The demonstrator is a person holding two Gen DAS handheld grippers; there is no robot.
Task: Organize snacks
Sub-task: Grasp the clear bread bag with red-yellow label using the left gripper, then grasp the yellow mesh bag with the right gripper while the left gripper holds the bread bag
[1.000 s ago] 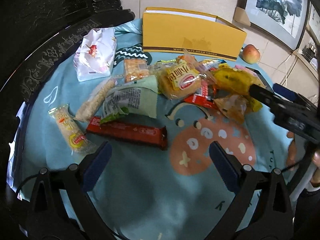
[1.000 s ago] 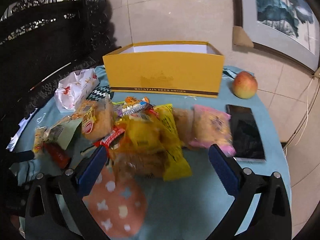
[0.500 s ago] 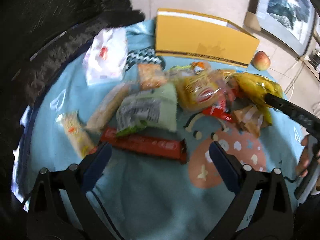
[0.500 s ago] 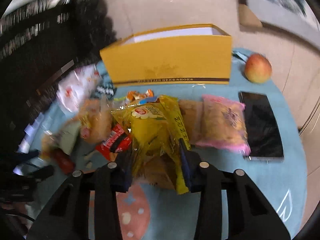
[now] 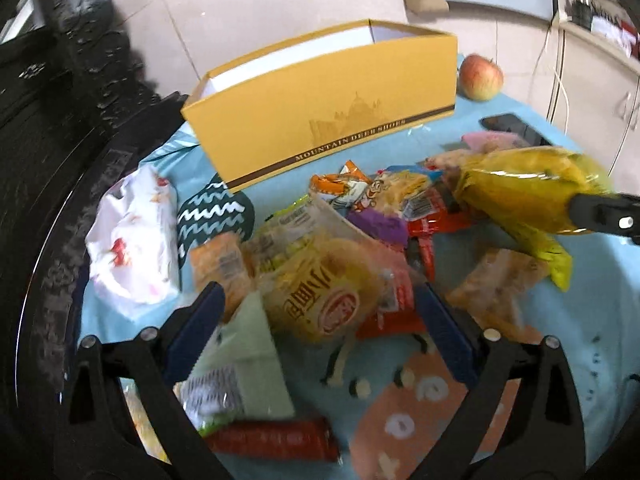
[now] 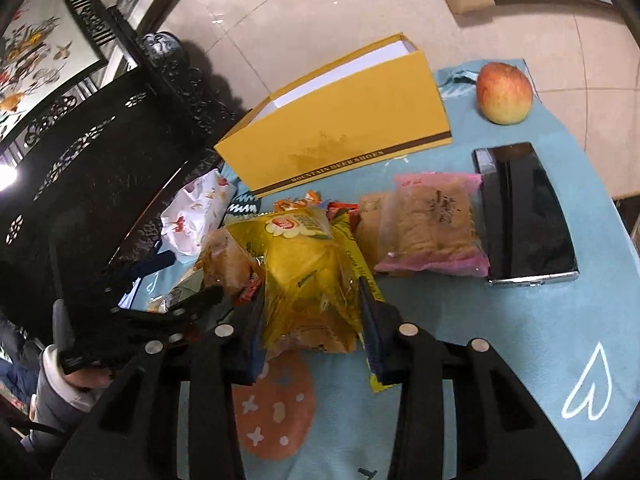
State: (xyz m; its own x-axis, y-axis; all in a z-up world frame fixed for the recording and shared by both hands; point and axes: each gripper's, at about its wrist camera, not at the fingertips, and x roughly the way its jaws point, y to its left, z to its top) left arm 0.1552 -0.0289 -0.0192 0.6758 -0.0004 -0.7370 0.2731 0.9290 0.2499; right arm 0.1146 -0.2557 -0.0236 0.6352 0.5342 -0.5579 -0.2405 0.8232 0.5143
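Right gripper (image 6: 312,304), jaws just closed, pinches the yellow chip bag (image 6: 308,268) over the snack pile before the yellow box (image 6: 340,128): light, crinkly, crushable, best held by its edge; left gripper (image 5: 320,320), jaws wide and just narrowing, straddles a bread packet (image 5: 324,300).

"MOUNTAIN DEER SHOES" along the brown band of the yellow box (image 5: 320,120)

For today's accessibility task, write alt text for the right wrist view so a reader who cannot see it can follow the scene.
The right gripper is clamped on a yellow chip bag above a heap of snacks on a blue tablecloth. Behind stands an open yellow box, with a pink-wrapped bread pack, a phone and an apple to the right.
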